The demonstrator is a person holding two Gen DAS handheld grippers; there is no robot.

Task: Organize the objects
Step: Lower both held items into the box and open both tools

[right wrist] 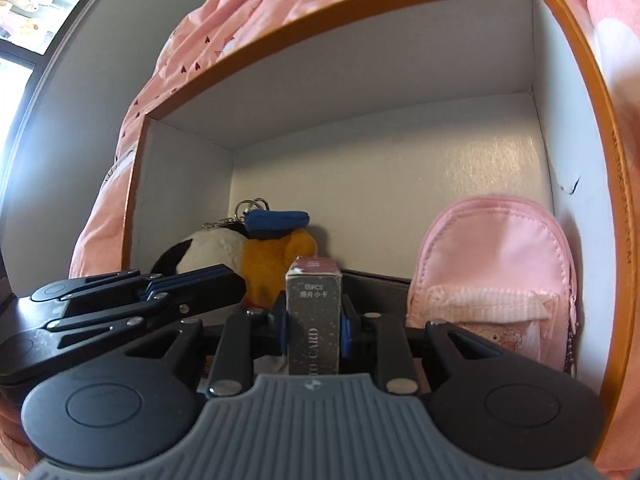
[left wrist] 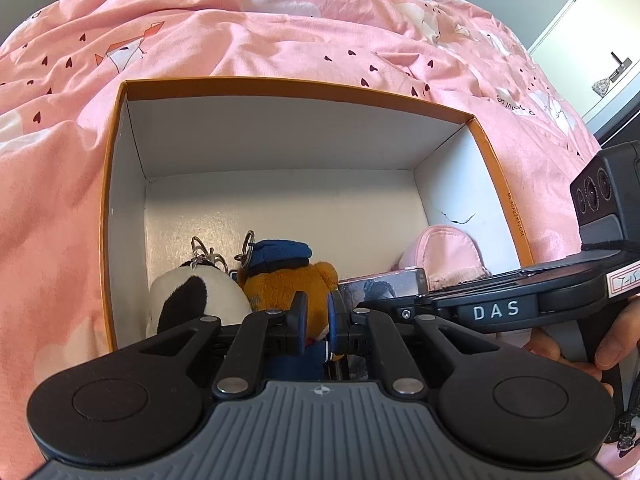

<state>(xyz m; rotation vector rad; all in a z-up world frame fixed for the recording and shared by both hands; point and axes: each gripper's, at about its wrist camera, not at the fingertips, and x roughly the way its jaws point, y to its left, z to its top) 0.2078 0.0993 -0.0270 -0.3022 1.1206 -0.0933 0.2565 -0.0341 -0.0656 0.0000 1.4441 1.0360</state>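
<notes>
- Left wrist view: the left gripper is seen almost fully closed, low over the near end of the orange box. A brown plush bear keychain with a blue cap stands behind its fingers; whether the bear is pinched cannot be told, because the fingers hide the contact.
- In the same view, the box is laid on a pink bedsheet, open at the top, probably so that both grippers can enter from above.
- Inside the box, a black-and-white plush keychain is placed just beside the bear, in the near left part. A pink mini backpack is leaned against the right wall.
- The right gripper is seen entering from the right, carried by a hand.
- Right wrist view: the right gripper is closed on a small dark photo card box, held upright between the pads.
- The card box is judged to be brought down between the plush toys and the backpack, where free floor is left.
- The far half of the orange box is seen empty.
</notes>
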